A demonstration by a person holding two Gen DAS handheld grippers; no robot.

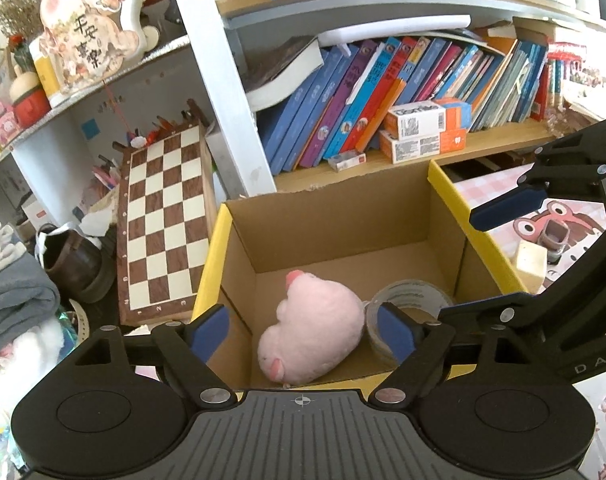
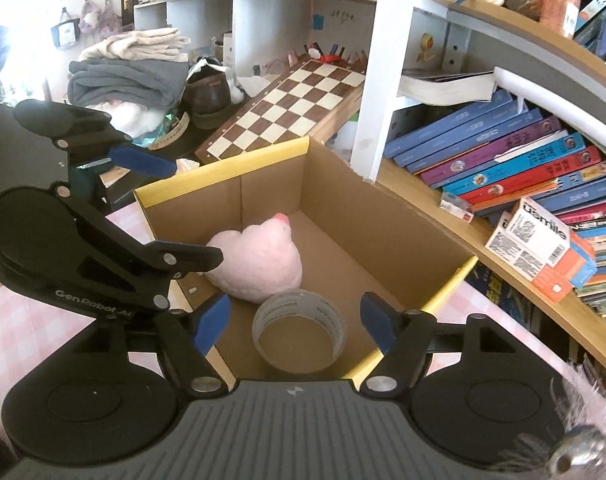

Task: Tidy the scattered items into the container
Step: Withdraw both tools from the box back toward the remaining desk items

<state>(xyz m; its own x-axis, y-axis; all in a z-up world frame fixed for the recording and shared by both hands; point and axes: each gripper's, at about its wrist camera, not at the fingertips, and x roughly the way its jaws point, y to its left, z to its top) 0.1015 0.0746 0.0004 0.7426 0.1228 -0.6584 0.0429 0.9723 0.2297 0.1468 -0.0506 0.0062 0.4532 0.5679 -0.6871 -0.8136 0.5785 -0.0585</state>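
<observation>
An open cardboard box with yellow-taped rims (image 1: pixel 219 248) (image 2: pixel 223 174) stands on a pink checked cloth. Inside lie a pink plush toy (image 1: pixel 311 328) (image 2: pixel 259 260) and a roll of clear tape (image 1: pixel 415 300) (image 2: pixel 299 328). My left gripper (image 1: pixel 303 330) is open and empty above the box's near side, over the plush. My right gripper (image 2: pixel 295 324) is open and empty above the tape roll; it also shows at the right of the left wrist view (image 1: pixel 507 208). The left gripper shows at the left of the right wrist view (image 2: pixel 143 160).
A pale block (image 1: pixel 529 260) and a small grey item (image 1: pixel 555 236) lie on the cloth right of the box. A chessboard (image 1: pixel 163 224) leans left of the box. A bookshelf with books (image 1: pixel 383 88) stands behind. Folded clothes (image 2: pixel 123 80) lie far left.
</observation>
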